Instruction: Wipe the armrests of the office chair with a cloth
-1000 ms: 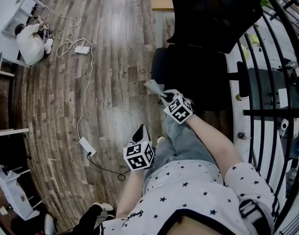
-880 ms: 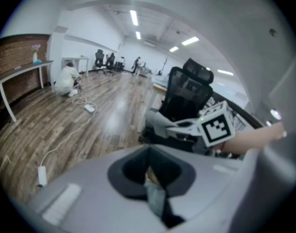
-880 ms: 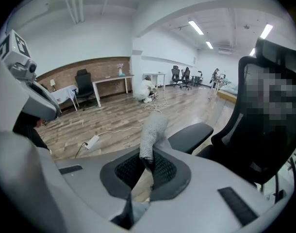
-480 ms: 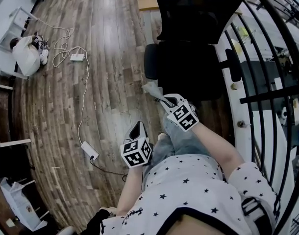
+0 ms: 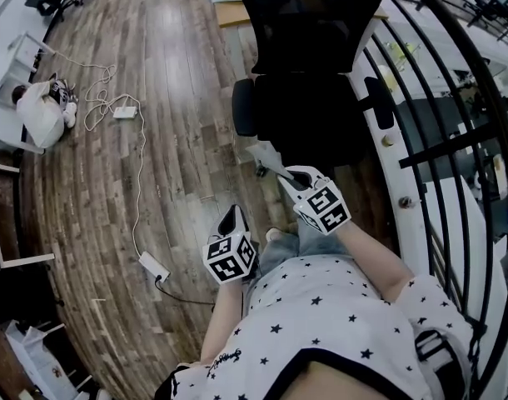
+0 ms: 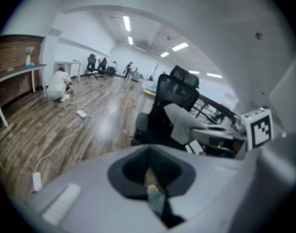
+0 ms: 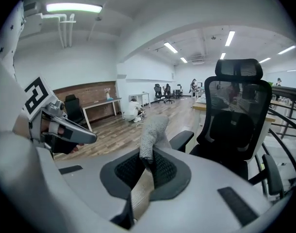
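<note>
The right gripper is clamped on a grey cloth; in the right gripper view the jaws pinch its lower end and the rest of the cloth stands up out of them. It is held in the air at 12 o'clock from the person's body, short of the black office chair, which faces the person with its mesh back and headrest toward 12. The cloth sits just off the near armrest, at about 5 o'clock from it in the head view, and touches neither the armrest nor the seat. The far armrest is on the seat's 3 o'clock side, next to a black railing that curves down the right. The left gripper hangs lower, at 7 o'clock from the right one and well apart from the chair; its own view shows the jaws drawn together with nothing between them. On the wooden floor a white cable runs from a power adapter at 9 o'clock of the left gripper up toward 11, where a person in white crouches.
</note>
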Motion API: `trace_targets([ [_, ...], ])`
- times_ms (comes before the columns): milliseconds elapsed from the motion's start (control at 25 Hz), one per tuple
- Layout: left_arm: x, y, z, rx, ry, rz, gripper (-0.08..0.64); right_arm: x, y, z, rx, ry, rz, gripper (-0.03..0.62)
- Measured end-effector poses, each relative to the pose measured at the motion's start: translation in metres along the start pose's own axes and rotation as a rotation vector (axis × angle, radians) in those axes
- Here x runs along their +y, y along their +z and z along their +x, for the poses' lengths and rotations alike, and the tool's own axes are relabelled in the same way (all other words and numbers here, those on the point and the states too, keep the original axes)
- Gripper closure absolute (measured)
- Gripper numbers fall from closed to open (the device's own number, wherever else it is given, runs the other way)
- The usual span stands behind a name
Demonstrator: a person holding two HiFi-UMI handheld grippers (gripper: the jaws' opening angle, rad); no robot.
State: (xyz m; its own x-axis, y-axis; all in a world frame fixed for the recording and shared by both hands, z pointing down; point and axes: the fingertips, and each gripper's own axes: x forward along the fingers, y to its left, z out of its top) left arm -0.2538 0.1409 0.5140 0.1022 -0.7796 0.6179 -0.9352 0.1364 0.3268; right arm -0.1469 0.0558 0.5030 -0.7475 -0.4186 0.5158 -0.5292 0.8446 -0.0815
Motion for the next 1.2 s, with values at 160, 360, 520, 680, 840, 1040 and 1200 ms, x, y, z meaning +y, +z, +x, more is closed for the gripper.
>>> trace_targets([
  [160, -0.009, 0.005, 0.007, 0.006, -0.017, 0.032, 0.557, -0.011, 0.004, -0.019, -0.031, -0.036, 0.029, 0.565],
  [360, -0.03, 0.018, 0.025, -0.008, -0.018, 0.061, 0.557, -0.036, 0.007, -0.039, -0.061, -0.045, 0.038, 0.565],
  [520, -0.053, 0.024, 0.04, -0.022, -0.003, 0.06, 0.557, -0.06, 0.003, -0.058, -0.08, -0.04, 0.04, 0.565],
  [680, -0.081, 0.026, 0.054, -0.033, 0.016, 0.047, 0.557, -0.092, -0.002, -0.076, -0.095, -0.033, 0.047, 0.565],
  [840, -0.112, 0.029, 0.067, -0.042, 0.029, 0.03, 0.557, -0.124, -0.001, -0.095, -0.105, -0.024, 0.042, 0.565],
  [1040, -0.153, 0.033, 0.09, -0.04, 0.02, 0.036, 0.557, -0.169, 0.0, -0.114, -0.127, -0.034, 0.043, 0.565],
  [1200, -0.183, 0.036, 0.109, -0.038, 0.013, 0.046, 0.557, -0.202, -0.004, -0.127, -0.132, -0.044, 0.041, 0.565],
])
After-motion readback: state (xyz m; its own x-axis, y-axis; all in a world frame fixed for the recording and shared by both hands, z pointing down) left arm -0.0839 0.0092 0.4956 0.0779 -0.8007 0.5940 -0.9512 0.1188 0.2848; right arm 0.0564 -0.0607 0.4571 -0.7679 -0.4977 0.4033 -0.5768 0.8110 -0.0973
